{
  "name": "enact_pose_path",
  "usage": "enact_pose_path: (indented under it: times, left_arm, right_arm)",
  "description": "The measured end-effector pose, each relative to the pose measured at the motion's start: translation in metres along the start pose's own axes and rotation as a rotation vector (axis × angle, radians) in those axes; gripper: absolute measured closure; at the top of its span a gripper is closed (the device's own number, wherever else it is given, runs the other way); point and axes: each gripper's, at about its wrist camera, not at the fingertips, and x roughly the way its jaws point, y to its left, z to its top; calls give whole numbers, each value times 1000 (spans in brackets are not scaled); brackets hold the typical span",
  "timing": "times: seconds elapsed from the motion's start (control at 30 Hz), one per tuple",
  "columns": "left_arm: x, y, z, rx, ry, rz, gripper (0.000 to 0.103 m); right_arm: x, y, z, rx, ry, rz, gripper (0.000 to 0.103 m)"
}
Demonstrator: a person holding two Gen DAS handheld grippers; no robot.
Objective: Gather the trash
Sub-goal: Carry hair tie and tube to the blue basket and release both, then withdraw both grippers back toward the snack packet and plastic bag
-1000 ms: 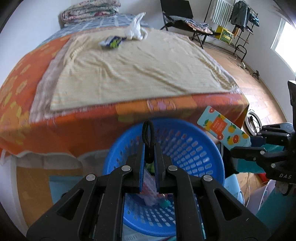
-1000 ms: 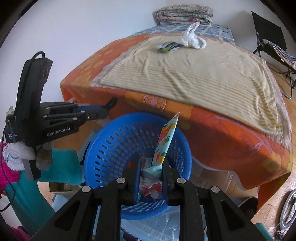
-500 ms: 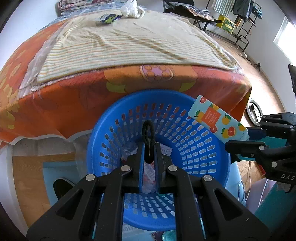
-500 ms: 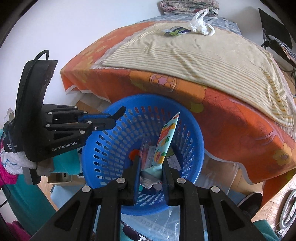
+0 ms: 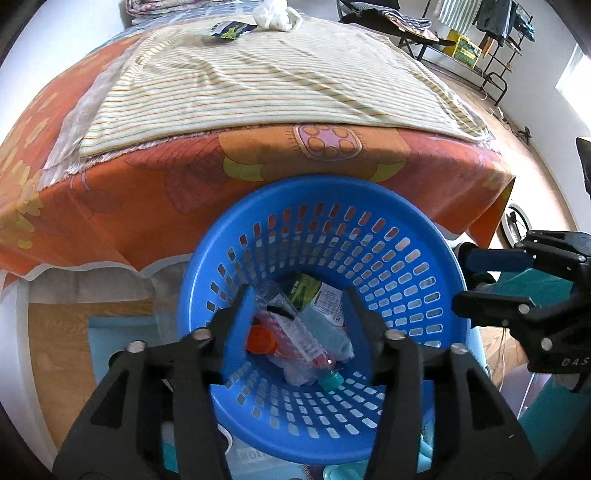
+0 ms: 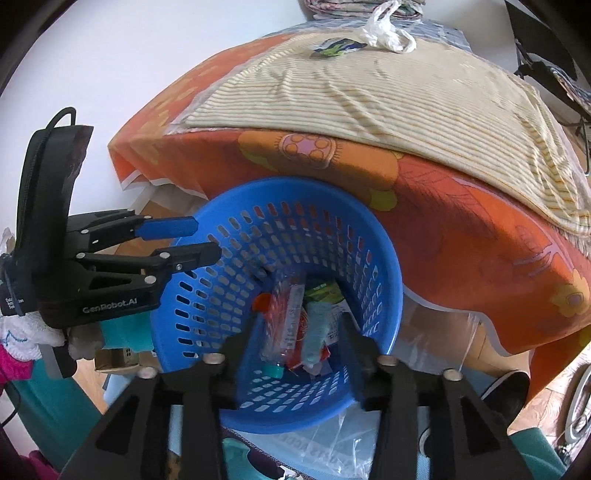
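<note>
Both grippers hang spread and empty over the blue basket (image 5: 436, 258), the left gripper (image 5: 299, 314) and the right gripper (image 6: 301, 332) each with its jaws wide apart above the heap inside. Lying in the basket's bottom are one clear plastic bottle (image 5: 295, 339) with a teal cap, one orange cap (image 5: 260, 339), one green packet (image 5: 304, 288) and some paper scraps. Beyond the basket, at the bed's (image 5: 258, 92) far end, two pieces are left: one dark snack wrapper (image 5: 232, 29) and, just beside it, one white plastic bag (image 5: 277, 14). Judging by that, the sensible next step is lifting clear of the basket rim before reaching across the bed, one gripper per piece, pinching the bag by a bunched fold.
</note>
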Motion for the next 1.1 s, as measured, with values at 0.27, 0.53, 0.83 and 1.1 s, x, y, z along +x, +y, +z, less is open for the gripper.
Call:
enact_pose_path:
  times: [0.27, 0.53, 0.83, 1.1]
  left_arm:
    - [0, 3, 2, -16, -2, 15, 41]
    - [-1, 2, 2, -13, -7, 25, 35]
    - [-2, 6, 9, -37, -11, 23, 35]
    - [-4, 15, 23, -68, -23, 18, 35]
  right_arm:
    - [-4, -4, 2, 17, -18, -34, 33]
    - [-7, -7, 3, 31, -38, -59, 21]
    - [-13, -9, 8, 38, -78, -94, 11]
    - [-19, -7, 17, 18, -106, -126, 11]
